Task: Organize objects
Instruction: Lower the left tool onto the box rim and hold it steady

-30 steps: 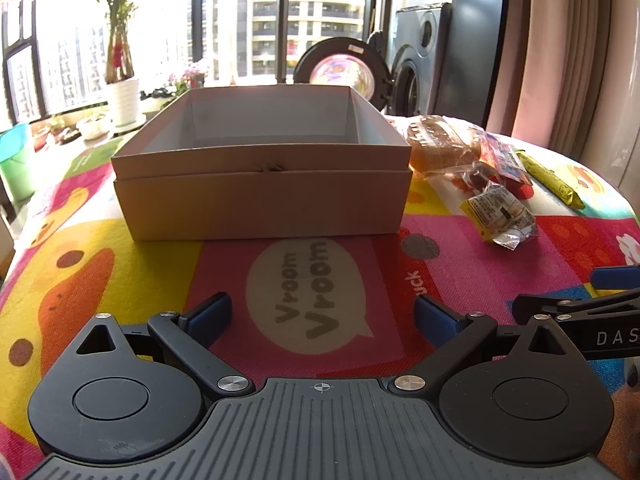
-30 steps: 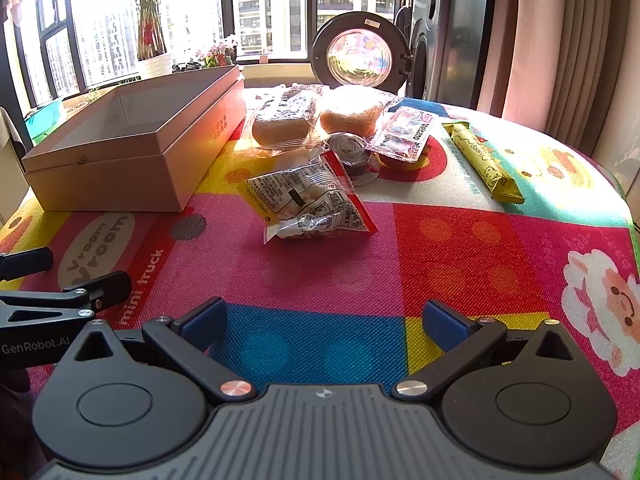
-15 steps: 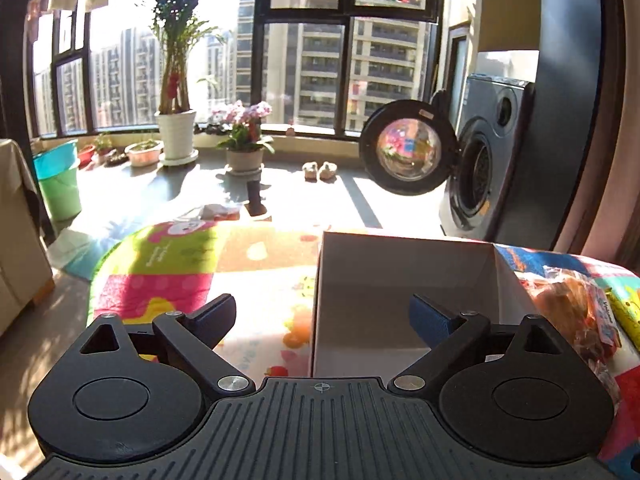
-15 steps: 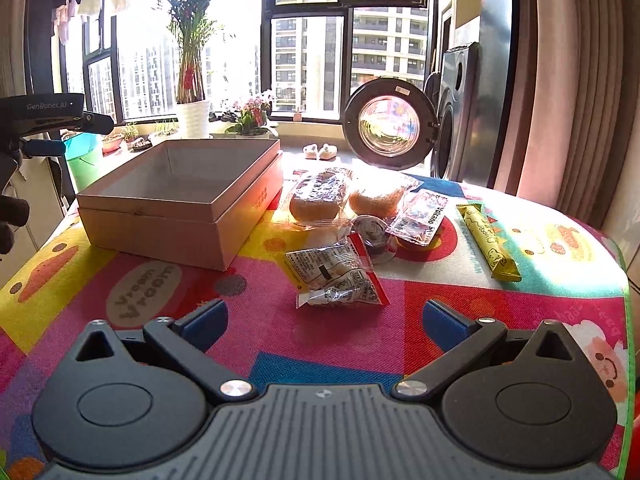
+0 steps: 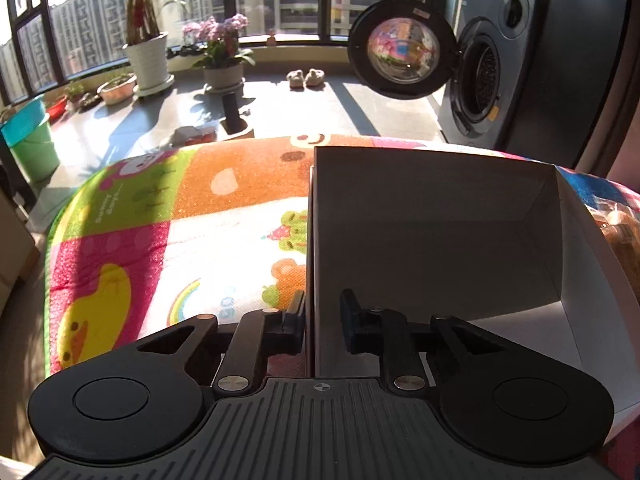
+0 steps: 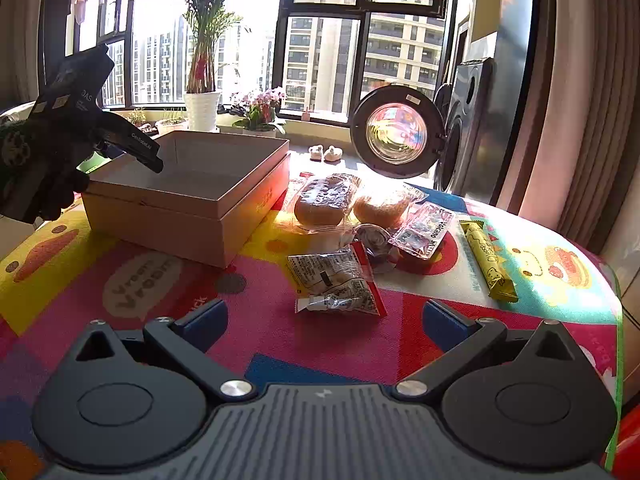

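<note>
Left gripper [image 5: 322, 322] has just clamped onto the box [image 5: 440, 232] wall at the mat's [image 5: 192, 216] left side. Right gripper [image 6: 324, 322] gapes, empty, behind the snack packets [image 6: 336, 284]. We should brace the box firmly while loading.

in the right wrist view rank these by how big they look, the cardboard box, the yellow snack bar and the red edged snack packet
1. cardboard box, clearly largest.
2. red-edged snack packet.
3. yellow snack bar, longer but slimmer; the packet lies nearer the camera, so these two are unsure.
</note>
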A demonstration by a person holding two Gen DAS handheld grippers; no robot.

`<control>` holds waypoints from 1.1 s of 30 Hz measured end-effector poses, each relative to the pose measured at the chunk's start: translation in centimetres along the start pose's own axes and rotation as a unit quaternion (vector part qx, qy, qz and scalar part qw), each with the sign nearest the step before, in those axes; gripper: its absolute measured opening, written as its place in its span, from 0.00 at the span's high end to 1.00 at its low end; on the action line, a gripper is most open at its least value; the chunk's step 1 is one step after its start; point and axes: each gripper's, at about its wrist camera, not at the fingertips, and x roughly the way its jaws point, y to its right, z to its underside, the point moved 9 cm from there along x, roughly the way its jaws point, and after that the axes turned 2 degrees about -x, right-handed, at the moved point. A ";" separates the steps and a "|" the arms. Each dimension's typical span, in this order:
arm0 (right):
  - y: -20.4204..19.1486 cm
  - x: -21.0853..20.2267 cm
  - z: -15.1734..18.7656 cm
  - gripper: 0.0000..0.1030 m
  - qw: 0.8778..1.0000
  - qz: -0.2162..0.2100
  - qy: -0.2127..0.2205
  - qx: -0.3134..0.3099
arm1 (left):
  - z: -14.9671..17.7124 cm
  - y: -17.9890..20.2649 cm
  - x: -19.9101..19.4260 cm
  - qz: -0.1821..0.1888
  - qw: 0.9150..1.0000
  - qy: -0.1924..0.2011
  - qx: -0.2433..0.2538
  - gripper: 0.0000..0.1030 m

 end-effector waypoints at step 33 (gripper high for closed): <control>3.0 6.5 0.4 0.00 0.983 0.128 -0.096 -0.086 | 2.7 2.7 -1.9 0.049 0.995 0.076 -0.035 0.85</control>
